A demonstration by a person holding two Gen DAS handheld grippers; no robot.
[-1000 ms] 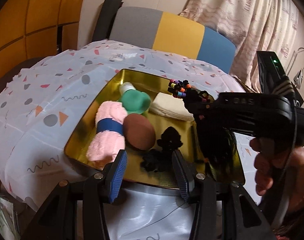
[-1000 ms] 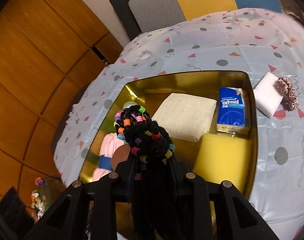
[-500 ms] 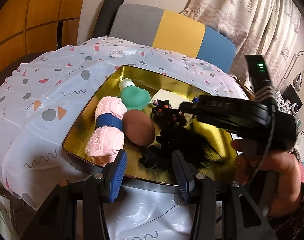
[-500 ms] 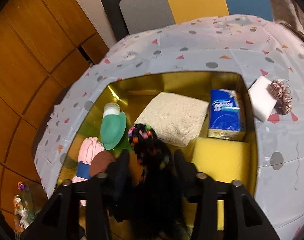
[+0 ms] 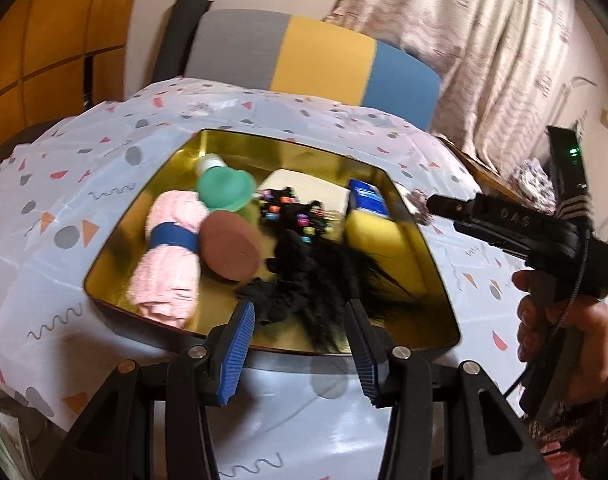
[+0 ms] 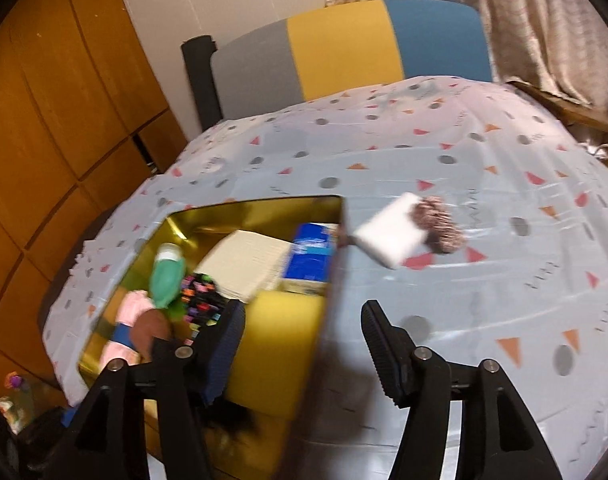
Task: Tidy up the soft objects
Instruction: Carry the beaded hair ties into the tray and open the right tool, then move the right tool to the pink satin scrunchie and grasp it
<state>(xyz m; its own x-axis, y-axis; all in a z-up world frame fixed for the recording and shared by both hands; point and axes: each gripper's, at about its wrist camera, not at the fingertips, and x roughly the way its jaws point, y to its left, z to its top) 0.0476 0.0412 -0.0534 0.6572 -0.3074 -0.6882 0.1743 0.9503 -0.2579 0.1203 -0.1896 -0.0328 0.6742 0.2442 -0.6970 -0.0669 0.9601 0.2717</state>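
A gold tray [image 5: 116, 300] holds a rolled pink towel [image 5: 168, 252], a green bottle [image 5: 224, 188], a brown puff [image 5: 230, 250], a cream cloth [image 5: 304, 184], a blue tissue pack [image 5: 368, 198] and a yellow sponge [image 5: 378, 232]. A black hairpiece with coloured beads [image 5: 304, 256] lies loose in the tray's middle. My left gripper [image 5: 300, 344] hangs open over the tray's near rim, holding nothing. My right gripper [image 6: 304, 344] is over the tray's right wall [image 6: 328, 288], jaws opening, nothing between them. It also shows at the right [image 5: 444, 206].
A white sponge [image 6: 388, 236] with a pinkish-brown scrunchie [image 6: 438, 224] against it lies on the patterned tablecloth [image 6: 484, 280] right of the tray. A grey, yellow and blue chair back [image 6: 344, 44] stands behind the table. A hand [image 5: 556, 320] holds the right gripper.
The right gripper let the beaded hairpiece drop into the tray, opened, and swung right towards the tray's edge. The left gripper barely shifted and stayed open.
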